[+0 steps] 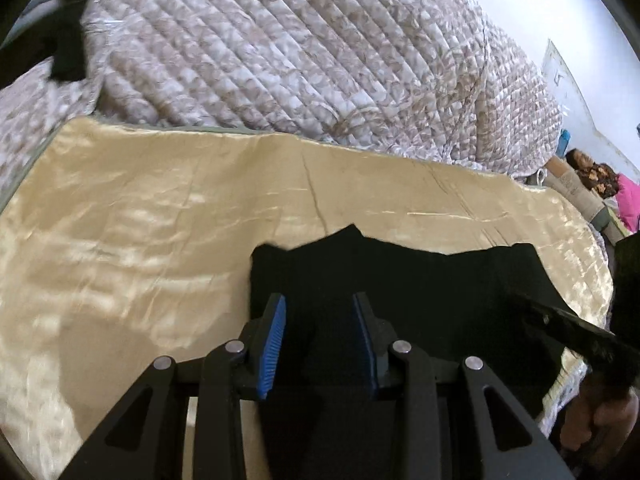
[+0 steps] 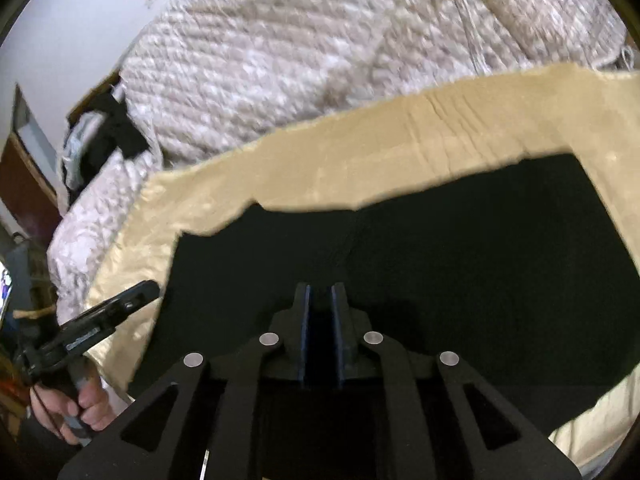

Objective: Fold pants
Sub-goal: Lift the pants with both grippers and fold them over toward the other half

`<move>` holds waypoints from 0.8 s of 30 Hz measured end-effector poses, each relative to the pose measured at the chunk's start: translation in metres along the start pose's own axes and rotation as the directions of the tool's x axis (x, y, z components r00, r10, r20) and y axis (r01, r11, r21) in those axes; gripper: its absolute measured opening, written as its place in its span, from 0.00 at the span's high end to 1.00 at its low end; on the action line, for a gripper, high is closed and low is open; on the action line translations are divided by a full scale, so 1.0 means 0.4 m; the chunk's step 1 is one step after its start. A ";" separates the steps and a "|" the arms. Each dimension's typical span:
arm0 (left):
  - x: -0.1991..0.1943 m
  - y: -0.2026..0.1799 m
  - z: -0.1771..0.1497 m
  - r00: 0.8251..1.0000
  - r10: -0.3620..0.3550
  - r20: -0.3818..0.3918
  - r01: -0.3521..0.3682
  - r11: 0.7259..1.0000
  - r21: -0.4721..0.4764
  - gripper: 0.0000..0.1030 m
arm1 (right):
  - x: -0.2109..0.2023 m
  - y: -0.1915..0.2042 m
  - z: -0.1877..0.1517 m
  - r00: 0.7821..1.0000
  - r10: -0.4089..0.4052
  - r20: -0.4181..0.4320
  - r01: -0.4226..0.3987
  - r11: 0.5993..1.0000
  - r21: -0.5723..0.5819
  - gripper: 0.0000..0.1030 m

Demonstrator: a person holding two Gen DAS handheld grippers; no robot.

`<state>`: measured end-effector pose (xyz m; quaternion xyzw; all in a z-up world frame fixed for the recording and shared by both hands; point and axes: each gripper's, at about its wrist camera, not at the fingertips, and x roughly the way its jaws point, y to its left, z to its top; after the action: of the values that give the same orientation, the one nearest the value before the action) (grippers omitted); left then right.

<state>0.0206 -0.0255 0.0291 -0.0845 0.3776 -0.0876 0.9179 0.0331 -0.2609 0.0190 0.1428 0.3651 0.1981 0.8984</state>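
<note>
**Pants flat on gold sheet**

Right gripper nearly clenched; whether it pinches cloth, cannot tell. Left gripper part-open over black pants. Pants lie on gold sheet; quilt beyond.

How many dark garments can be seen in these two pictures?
2. The black fabric pants lie on the shiny beige satin sheet. A second black cloth lies far off, beside the quilted floral blanket. More may be hidden.

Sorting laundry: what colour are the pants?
Black pants, seen best in the right wrist view.
</note>
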 end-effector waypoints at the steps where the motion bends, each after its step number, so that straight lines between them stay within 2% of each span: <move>1: 0.025 0.002 0.009 1.000 0.003 -0.018 -0.003 1.000 -0.005 0.65 | 0.007 0.009 0.005 1.000 0.012 -0.005 -0.012 1.000 -0.012 0.90; 4: 0.098 0.027 0.020 0.996 0.019 -0.092 -0.024 0.999 -0.049 0.65 | 0.054 0.028 0.014 0.999 0.005 -0.053 -0.007 0.999 -0.047 0.90; 6: 0.103 0.029 0.017 0.997 0.011 -0.077 -0.014 0.999 -0.043 0.65 | 0.099 0.013 0.013 0.993 -0.036 -0.111 0.032 0.999 -0.035 0.90; 8: 0.100 0.027 0.011 0.997 0.011 -0.073 -0.014 0.999 -0.035 0.64 | 0.117 -0.006 0.004 0.990 -0.035 -0.138 0.033 0.999 -0.014 0.91; 16: 0.066 0.005 -0.005 0.997 0.059 -0.048 -0.060 0.998 -0.001 0.64 | 0.078 0.021 -0.016 0.994 -0.056 -0.096 0.048 0.996 -0.081 0.91; 24: -0.002 -0.022 -0.070 0.995 0.087 -0.044 -0.087 0.996 0.014 0.64 | 0.025 0.065 -0.059 0.997 -0.061 -0.057 0.048 0.978 -0.205 0.91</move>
<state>-0.0007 -0.0362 0.0118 -0.0605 0.4006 -0.0517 0.9128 0.0163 -0.2309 0.0072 0.0340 0.3748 0.2139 0.9015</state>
